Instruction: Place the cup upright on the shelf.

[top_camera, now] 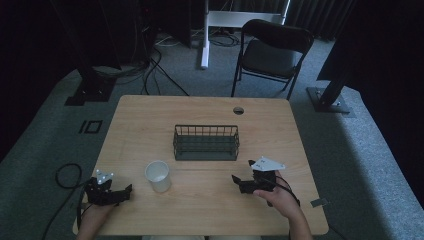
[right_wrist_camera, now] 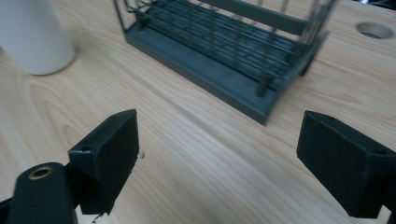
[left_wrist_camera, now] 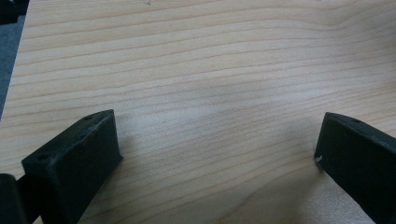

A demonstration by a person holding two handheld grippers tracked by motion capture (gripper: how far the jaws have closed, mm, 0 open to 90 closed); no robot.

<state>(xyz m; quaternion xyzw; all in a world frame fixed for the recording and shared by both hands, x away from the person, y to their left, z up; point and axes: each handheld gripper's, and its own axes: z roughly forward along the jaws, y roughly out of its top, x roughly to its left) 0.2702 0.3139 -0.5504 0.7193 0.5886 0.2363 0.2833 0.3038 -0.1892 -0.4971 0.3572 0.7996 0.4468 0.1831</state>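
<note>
At the bottom of the high view I have both tools low on the bench (top_camera: 210,107). My left gripper (top_camera: 126,193) sits at the lower left, its fingers (left_wrist_camera: 79,154) spread wide over bare wood with nothing between them. My right gripper (top_camera: 239,182) rests at the lower right, fingers (right_wrist_camera: 109,149) likewise apart and empty, aimed toward the middle of the frame. Just beyond them, left of centre, the white cup (top_camera: 158,175) stands upright and untouched, apart from both tools. Farther back, at the centre, the wire basket (top_camera: 206,142) sits with nothing visible inside. I judge the work barely begun: the cup is yet to be grasped, lifted and presumably placed in the basket.
</note>
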